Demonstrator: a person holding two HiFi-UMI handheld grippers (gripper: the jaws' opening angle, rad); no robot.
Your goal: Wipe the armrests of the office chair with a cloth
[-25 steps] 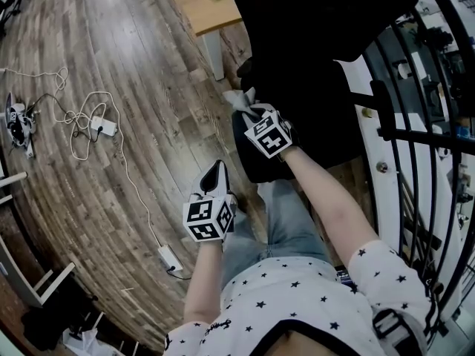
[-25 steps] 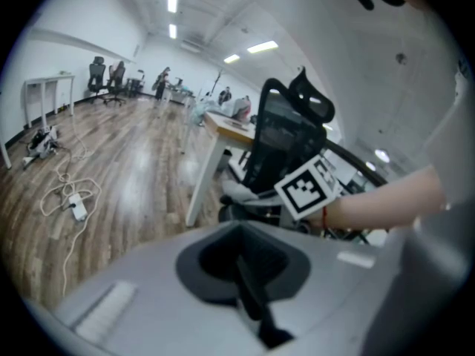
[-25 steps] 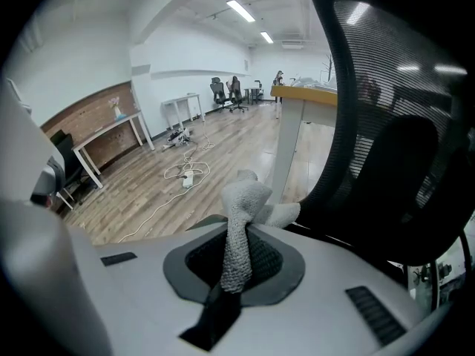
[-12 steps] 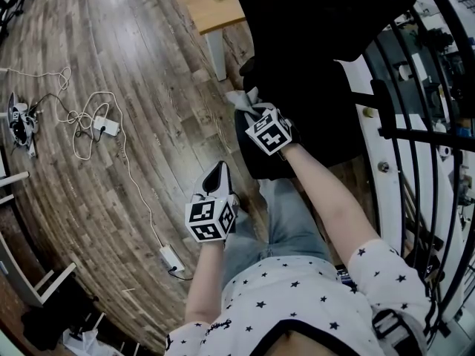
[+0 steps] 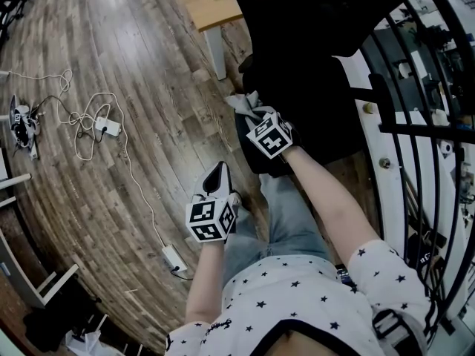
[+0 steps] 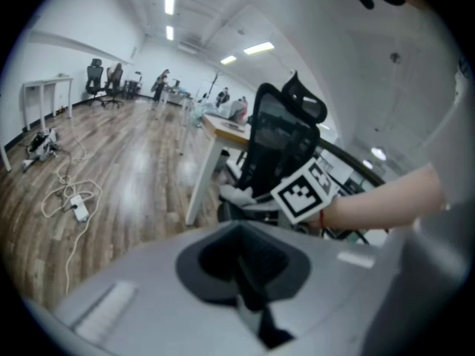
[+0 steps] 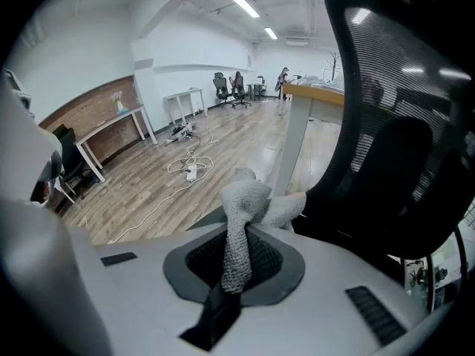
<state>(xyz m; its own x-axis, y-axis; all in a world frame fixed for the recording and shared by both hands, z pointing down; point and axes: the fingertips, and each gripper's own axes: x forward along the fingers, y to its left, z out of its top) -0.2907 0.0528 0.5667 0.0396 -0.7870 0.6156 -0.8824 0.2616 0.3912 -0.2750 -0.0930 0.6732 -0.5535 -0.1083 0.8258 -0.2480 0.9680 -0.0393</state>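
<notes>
The black office chair (image 5: 312, 58) stands in front of me, its mesh back (image 7: 393, 124) filling the right gripper view. My right gripper (image 5: 254, 114) is shut on a grey knitted cloth (image 5: 243, 103), which it presses on the dark armrest (image 5: 258, 162) at the chair's left side. In the right gripper view the cloth (image 7: 241, 221) stands bunched up between the jaws. My left gripper (image 5: 217, 176) hangs lower, beside my leg and away from the chair, shut with nothing in it. From the left gripper view the chair (image 6: 278, 147) and the cloth (image 6: 236, 194) show ahead.
A wooden desk (image 5: 211, 10) with a phone on it and a white leg (image 5: 215, 54) stands just left of the chair. A black railing (image 5: 415, 128) runs along the right. A power strip with loose cables (image 5: 104, 126) lies on the wood floor at left.
The right gripper with the cloth has shifted very slightly on the armrest. The left gripper has stayed where it was.
</notes>
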